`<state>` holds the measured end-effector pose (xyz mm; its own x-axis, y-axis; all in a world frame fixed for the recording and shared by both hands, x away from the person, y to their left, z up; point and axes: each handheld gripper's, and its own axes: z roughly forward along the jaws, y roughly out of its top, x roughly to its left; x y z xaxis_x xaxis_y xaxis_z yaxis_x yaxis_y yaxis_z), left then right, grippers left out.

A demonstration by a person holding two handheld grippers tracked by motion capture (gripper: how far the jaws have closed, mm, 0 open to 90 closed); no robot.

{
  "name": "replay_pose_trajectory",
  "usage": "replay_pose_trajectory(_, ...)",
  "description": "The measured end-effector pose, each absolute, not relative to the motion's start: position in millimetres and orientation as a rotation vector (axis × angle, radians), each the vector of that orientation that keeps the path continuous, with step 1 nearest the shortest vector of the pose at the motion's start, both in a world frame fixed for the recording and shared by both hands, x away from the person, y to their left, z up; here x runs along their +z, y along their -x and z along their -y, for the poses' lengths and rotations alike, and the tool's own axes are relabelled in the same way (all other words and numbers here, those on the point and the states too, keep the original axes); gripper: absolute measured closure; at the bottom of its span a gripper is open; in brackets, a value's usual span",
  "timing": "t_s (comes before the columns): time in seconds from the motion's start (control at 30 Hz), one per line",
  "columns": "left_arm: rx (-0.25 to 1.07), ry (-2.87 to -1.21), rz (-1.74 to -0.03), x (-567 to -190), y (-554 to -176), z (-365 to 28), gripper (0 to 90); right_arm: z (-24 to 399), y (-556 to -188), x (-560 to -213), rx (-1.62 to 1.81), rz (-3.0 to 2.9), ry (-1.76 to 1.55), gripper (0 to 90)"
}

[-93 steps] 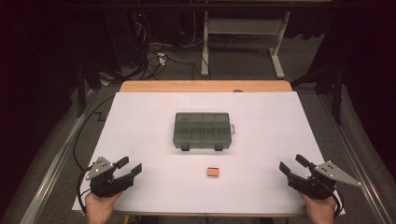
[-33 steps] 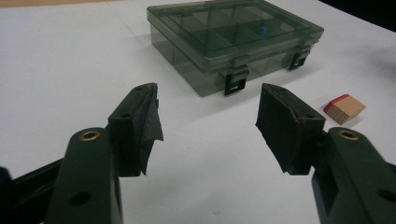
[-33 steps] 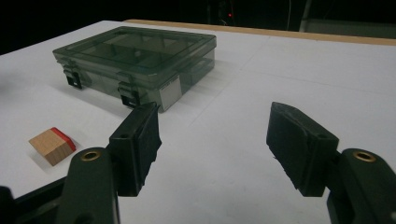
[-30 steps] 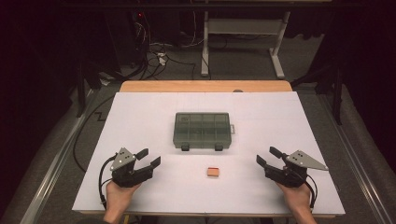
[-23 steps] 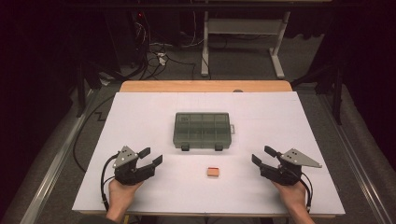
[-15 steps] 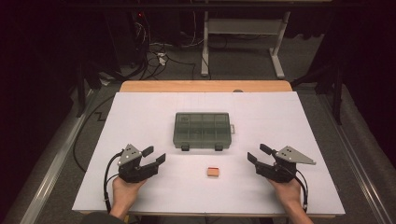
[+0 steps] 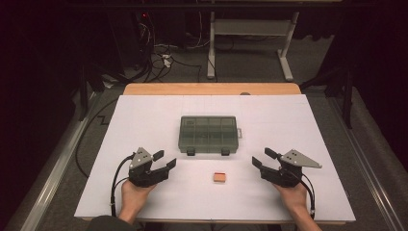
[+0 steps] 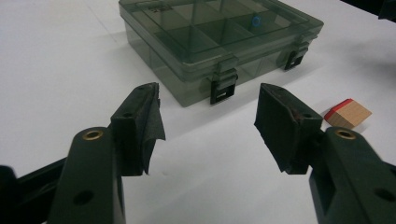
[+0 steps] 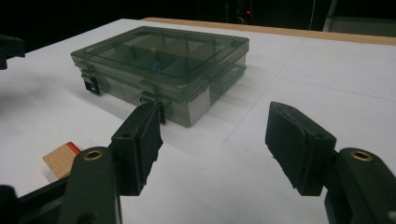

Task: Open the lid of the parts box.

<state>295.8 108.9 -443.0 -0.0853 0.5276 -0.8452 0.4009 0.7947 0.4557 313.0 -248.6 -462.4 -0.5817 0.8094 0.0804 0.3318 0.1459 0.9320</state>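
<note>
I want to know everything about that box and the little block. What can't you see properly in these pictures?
- Compartment box, high view: the smoky lid and dim light hide its contents.
- Blue ring inside, both gripper views: too small to identify.
- Wooden block, right gripper view: partly hidden behind that gripper's jaw.
- Block's underside, every view: hidden against the table.
</note>
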Motion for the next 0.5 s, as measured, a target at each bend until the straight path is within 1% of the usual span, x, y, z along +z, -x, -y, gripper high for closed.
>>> replay_pose_trajectory(0.17,0.112,-0.734,-1.722,-443,-300,-99,41.7,242,-317,-462,1.435,-1.997,-1.083,36.8)
replay_pose_trajectory(0.5,0.092,-0.753,-1.740,-444,-307,-91,43.9,234,-326,-460,1.443,-2.016,-1.102,39.9)
